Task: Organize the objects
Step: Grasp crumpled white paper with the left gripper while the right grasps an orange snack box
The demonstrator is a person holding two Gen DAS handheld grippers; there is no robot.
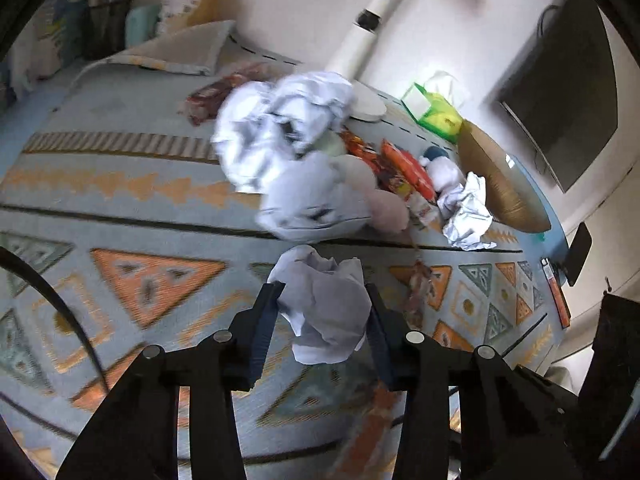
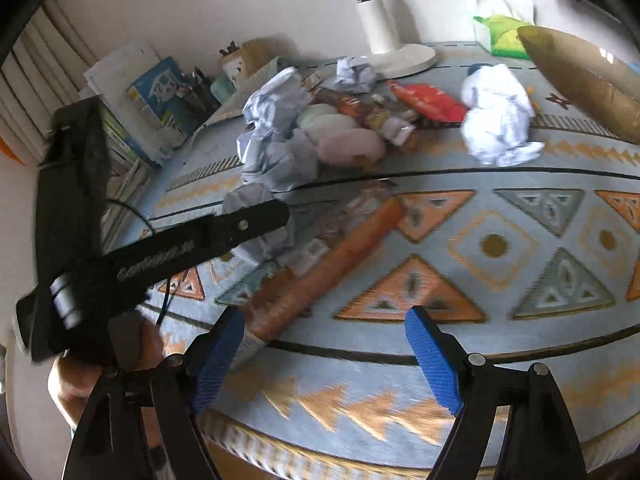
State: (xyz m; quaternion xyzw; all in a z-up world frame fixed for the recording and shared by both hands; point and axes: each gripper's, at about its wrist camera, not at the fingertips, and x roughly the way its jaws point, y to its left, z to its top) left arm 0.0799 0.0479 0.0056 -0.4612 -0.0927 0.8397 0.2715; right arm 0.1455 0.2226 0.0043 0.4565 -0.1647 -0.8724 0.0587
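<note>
Left gripper (image 1: pixel 324 312) clamps paper ball (image 1: pixel 326 312)

Soft daylight, glare on the tissue box (image 1: pixel 434 106), motion blur throughout, fisheye-bent dark edges.

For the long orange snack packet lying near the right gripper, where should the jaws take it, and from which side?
Probably across its narrow width, near the middle of the long orange snack packet, coming from above with the jaws square to its diagonal length. It lies flat on the patterned cloth, and the open right gripper would likely span that width.
</note>
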